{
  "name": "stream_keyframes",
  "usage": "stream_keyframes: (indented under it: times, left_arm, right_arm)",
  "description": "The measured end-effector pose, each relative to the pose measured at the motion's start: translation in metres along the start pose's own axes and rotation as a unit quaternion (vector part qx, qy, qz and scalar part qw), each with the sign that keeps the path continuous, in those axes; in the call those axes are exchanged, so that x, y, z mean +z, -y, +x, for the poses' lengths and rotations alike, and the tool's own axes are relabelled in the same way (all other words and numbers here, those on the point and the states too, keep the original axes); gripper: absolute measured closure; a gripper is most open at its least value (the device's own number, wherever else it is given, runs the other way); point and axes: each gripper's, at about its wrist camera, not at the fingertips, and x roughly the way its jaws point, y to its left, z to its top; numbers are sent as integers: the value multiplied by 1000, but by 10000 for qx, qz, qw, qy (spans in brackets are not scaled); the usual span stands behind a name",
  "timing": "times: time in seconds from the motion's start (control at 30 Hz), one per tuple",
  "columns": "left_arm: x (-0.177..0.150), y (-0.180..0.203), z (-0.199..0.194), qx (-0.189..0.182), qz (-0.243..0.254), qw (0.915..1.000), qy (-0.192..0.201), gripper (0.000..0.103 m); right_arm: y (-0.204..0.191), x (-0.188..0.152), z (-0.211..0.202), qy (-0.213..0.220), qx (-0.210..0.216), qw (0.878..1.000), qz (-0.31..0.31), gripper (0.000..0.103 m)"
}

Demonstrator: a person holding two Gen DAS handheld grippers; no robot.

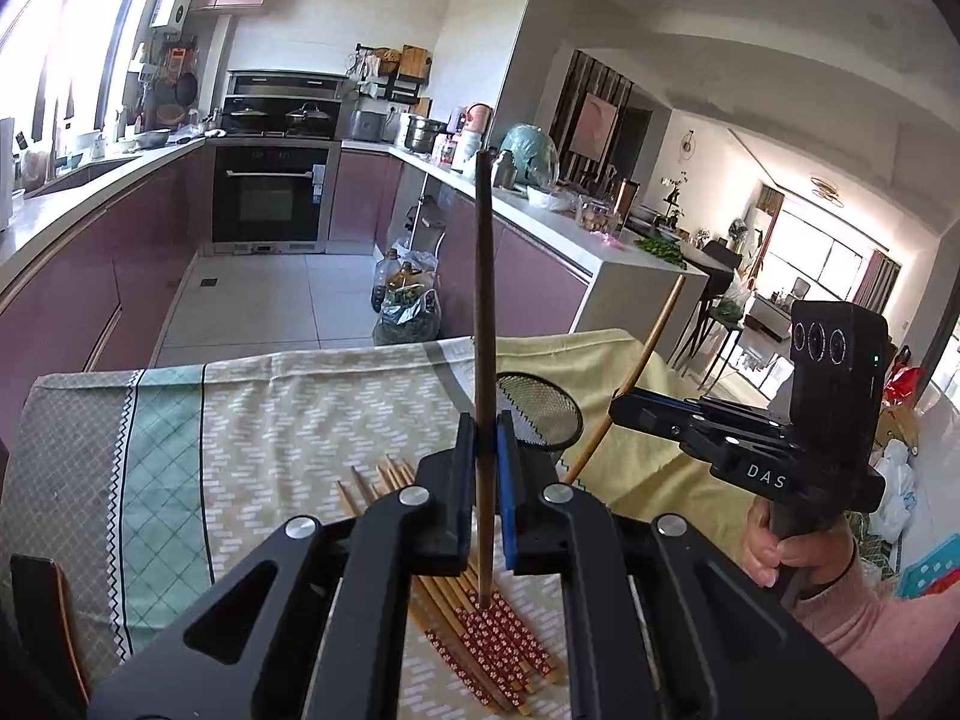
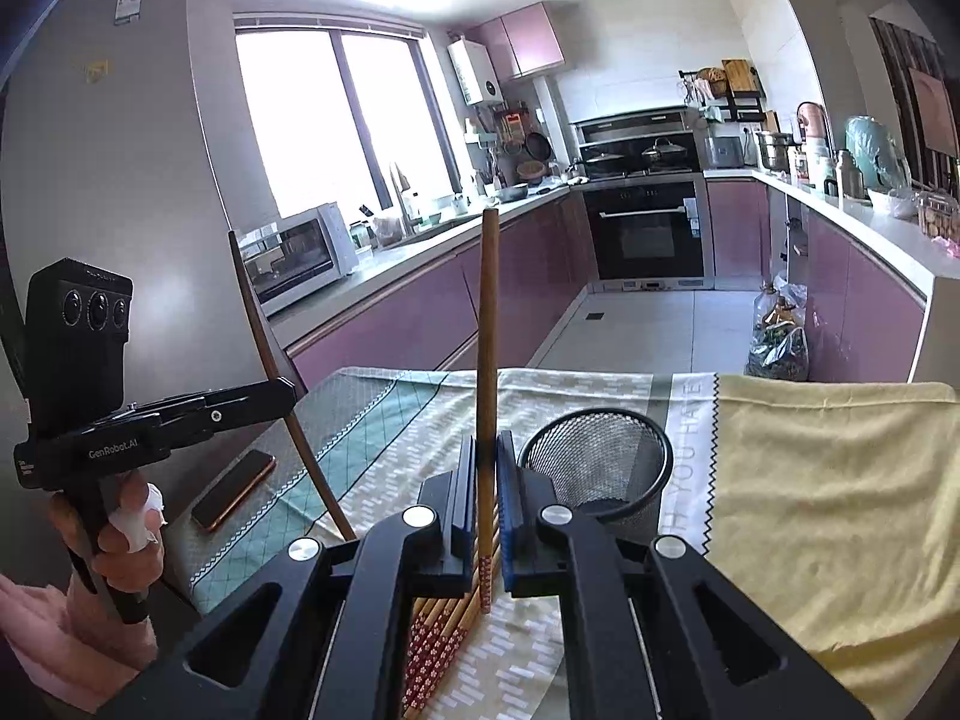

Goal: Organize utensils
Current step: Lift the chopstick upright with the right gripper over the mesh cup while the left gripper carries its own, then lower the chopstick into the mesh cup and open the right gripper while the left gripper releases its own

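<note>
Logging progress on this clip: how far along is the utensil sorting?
Early. Nothing shows above the rim of the mesh holder; its inside is not visible. In hand: the left hand-held gripper grips a dark chopstick, the right hand-held gripper a lighter chopstick, both lifted. Left: the chopstick pile on the cloth.

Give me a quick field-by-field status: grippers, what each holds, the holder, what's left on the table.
left gripper: shut on dark chopstick, held near upright
right gripper: shut on light chopstick, held near upright, patterned end down
mesh holder: upright on the cloth, right of the right gripper; nothing seen inside
chopstick pile: lying on the tablecloth below both grippers
phone: flat on the table, left side
both held chopsticks: clear of the holder, not yet inserted
</note>
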Motion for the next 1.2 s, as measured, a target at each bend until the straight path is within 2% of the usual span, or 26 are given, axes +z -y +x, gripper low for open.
stream_keyframes:
  times: [0.47, 0.6, 0.7, 1.0, 1.2]
  left_arm:
    - [79, 30, 15, -239, 22, 9972, 703, 96]
    - [90, 37, 30, -211, 42, 9971, 733, 96]
    - [90, 41, 51, -150, 53, 9985, 533, 96]
    - [56, 30, 133, 78, 72, 9993, -371, 96]
    - [36, 13, 162, 172, 133, 9977, -638, 95]
  right_arm:
    - [13, 61, -22, 765, -133, 9965, -315, 98]
    - [25, 67, -17, 773, -278, 9962, -300, 98]
    - [33, 63, -2, 544, -369, 9973, -338, 98]
    - [45, 44, 34, -329, -455, 9980, -299, 98]
    - [46, 36, 57, -889, -440, 9948, -220, 97]
